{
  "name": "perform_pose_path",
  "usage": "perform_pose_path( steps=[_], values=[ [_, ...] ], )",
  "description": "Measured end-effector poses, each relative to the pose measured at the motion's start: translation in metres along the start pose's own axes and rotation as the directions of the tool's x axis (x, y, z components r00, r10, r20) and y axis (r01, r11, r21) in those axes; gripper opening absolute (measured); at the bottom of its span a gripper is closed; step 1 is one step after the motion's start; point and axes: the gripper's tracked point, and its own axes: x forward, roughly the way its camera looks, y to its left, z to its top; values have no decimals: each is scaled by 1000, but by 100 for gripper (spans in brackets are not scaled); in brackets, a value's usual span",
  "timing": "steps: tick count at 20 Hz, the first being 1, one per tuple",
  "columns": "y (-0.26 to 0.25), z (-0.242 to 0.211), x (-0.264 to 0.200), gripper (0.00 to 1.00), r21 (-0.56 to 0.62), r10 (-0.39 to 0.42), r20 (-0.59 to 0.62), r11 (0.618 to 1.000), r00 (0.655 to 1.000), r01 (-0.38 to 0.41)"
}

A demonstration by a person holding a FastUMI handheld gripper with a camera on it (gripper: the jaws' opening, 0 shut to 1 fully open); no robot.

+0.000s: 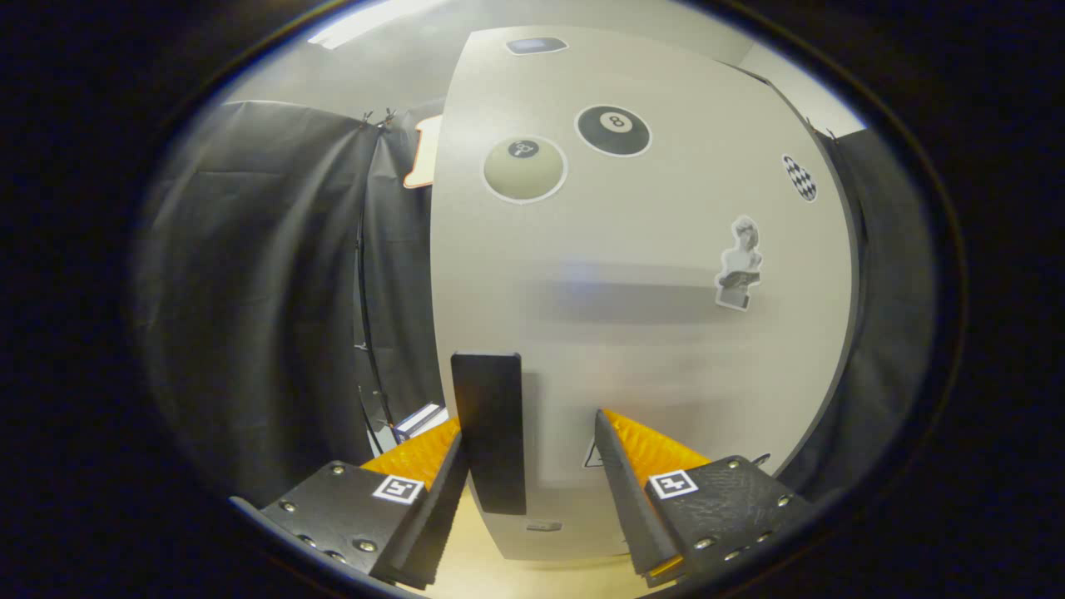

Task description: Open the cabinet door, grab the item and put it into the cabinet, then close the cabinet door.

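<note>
A pale grey cabinet door [666,333] stands close in front of me, covered with stickers of billiard balls, a bust and a checkered patch. Its dark upright handle [491,428] sits near the door's left edge. My gripper [528,428] is open, and the handle stands between the two fingers, close against the left finger [428,470]. The right finger [641,466] is a clear gap away from the handle. Neither finger presses on it. The door looks shut or nearly so; the cabinet's inside is hidden.
Black cloth hangs to the left and right of the cabinet. A small blue-and-white box [418,420] lies low beside the door's left edge, behind the left finger. A light wooden surface [491,574] shows under the fingers.
</note>
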Motion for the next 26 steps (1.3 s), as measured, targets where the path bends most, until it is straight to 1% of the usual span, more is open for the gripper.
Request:
perform_pose_path(
  steps=[6,23,24,25,26],
  values=[
    [1,-2,1,83,19,3,0,1000,1000,-3],
    [-1,-4,4,83,5,14,6,1000,1000,-14],
    [-1,-4,4,82,9,16,5,1000,1000,-16],
    [0,-4,4,79,9,17,6,1000,1000,-17],
    [-1,-4,3,79,7,18,5,1000,1000,-18]
  ],
)
